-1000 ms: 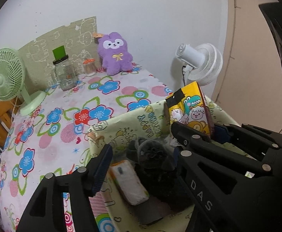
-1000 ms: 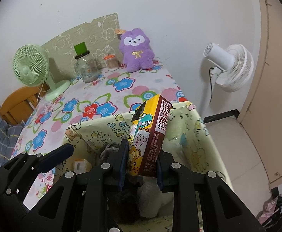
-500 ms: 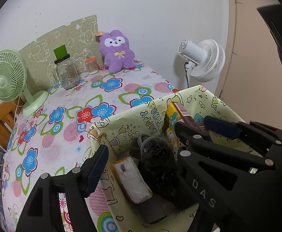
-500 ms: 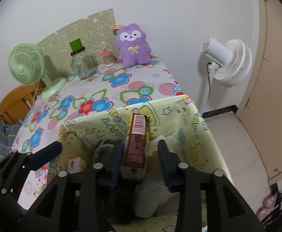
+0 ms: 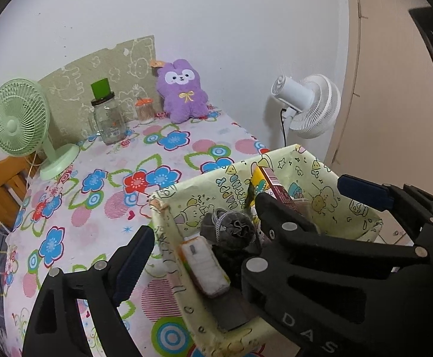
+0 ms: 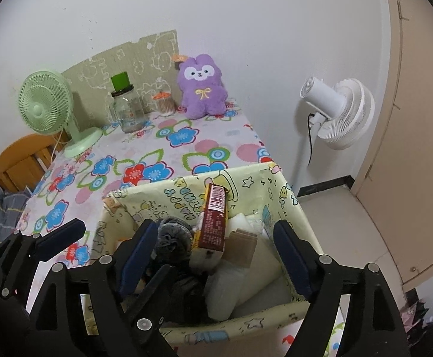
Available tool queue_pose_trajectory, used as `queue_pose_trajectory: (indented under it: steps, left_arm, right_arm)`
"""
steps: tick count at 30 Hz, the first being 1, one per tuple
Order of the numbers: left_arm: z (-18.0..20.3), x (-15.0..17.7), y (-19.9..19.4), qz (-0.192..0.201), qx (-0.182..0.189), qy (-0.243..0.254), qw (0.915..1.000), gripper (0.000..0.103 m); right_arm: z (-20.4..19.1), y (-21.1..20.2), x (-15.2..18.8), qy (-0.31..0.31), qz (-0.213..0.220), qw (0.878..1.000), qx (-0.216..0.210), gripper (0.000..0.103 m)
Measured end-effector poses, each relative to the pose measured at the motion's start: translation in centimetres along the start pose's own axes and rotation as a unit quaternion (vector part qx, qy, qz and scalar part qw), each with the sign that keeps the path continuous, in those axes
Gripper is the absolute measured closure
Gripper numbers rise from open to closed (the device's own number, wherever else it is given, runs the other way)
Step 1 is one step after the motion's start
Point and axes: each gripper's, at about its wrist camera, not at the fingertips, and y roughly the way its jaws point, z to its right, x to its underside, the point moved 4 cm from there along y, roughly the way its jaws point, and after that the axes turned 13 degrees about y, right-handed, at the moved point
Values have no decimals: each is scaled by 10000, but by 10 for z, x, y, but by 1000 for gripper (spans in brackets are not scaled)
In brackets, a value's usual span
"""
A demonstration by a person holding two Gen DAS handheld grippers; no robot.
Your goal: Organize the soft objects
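Right now my biggest worry is the fabric bin (image 6: 287, 196) at the desk (image 5: 103, 184) edge: its soft walls could sag if I bump them. Inside it, the snack box (image 6: 213, 217) leans upright on a white pouch (image 6: 240, 279) and may topple onto the gray scrunchie (image 6: 171, 235). My right tool (image 6: 216, 255) is opening around the box, not touching; my left tool (image 5: 198, 232) is opening too, holding nothing.

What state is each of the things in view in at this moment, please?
right gripper: jaws opening, clear of the box.
left gripper: jaws opening, empty.
snack box: released, leaning upright in the bin.
fabric bin: open, partly filled.
glass jar: lidded, upright.
purple plush: sitting against the wall.
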Motion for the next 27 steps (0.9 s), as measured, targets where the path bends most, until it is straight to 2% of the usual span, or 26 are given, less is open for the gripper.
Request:
queue_pose_trajectory:
  steps: [19,27]
  left_arm:
    - [-31,13,-64,519,-354,-223,9978,2]
    - [-51,25,-91,706,-666,-367,9946,0]
  right_arm:
    - [-41,-63,7,-178,697,9973,-166,7]
    - [-67,-90,15,-376,951,9943,-304,4]
